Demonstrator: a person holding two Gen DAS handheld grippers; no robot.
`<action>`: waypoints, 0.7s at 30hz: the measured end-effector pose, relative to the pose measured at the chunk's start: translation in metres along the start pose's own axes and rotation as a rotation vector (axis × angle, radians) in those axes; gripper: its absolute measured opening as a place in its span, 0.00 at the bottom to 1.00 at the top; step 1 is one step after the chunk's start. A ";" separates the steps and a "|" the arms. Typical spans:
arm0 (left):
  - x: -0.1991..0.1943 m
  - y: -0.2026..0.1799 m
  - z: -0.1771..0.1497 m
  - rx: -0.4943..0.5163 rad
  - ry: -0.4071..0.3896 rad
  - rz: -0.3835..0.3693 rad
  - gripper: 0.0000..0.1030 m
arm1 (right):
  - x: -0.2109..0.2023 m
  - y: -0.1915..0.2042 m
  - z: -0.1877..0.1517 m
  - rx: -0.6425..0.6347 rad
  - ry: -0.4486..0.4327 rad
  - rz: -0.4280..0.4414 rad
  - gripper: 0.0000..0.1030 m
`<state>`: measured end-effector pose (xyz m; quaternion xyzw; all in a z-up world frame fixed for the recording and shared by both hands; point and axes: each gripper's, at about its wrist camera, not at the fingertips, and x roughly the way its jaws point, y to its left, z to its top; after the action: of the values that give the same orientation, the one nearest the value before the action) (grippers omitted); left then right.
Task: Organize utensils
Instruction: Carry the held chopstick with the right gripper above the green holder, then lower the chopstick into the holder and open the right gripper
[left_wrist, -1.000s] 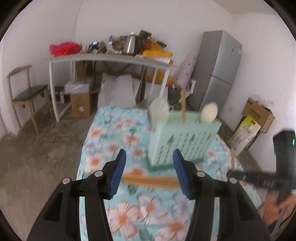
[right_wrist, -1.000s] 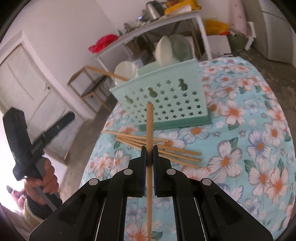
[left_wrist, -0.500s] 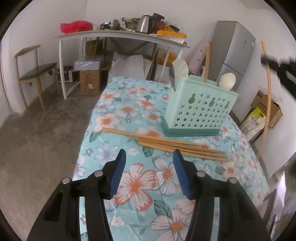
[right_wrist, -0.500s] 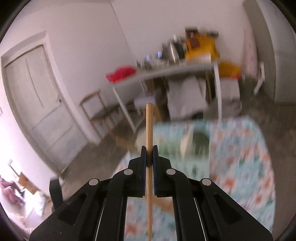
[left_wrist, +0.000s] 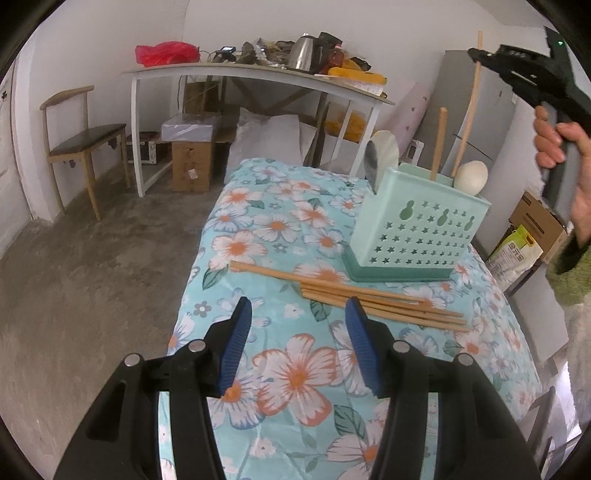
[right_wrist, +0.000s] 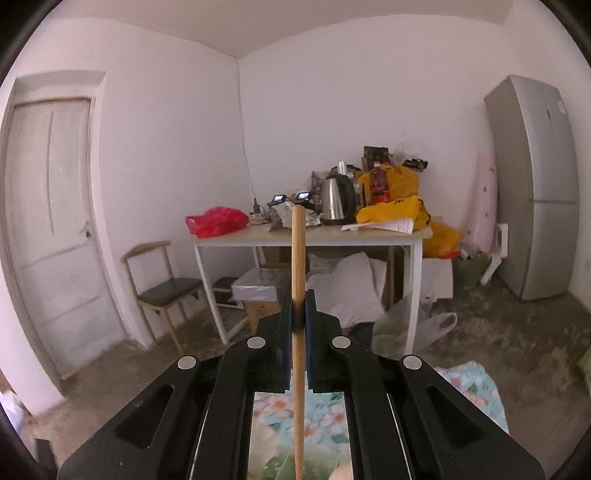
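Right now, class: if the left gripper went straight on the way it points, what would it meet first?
Probably the loose chopsticks lying on the floral tablecloth, just beyond the open left gripper; depth is uncertain.

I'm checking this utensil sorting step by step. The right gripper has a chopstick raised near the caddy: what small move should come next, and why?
Probably lower the chopstick straight down into the mint utensil caddy. The right gripper is shut on it, holding it nearly upright with its lower end at the caddy's rim beside another chopstick already standing inside.
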<state>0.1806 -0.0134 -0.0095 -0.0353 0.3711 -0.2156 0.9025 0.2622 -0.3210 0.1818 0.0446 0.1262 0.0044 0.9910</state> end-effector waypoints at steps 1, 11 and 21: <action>0.000 0.002 0.000 -0.003 0.001 0.001 0.49 | 0.007 0.002 -0.004 -0.019 0.006 -0.009 0.04; -0.001 0.009 -0.001 -0.019 -0.002 0.006 0.49 | 0.029 0.016 -0.045 -0.154 0.137 -0.030 0.05; -0.002 0.010 -0.001 -0.034 0.003 -0.010 0.49 | -0.013 0.001 -0.069 -0.075 0.235 0.016 0.21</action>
<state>0.1823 -0.0030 -0.0110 -0.0521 0.3758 -0.2137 0.9002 0.2320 -0.3141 0.1185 0.0079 0.2408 0.0225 0.9703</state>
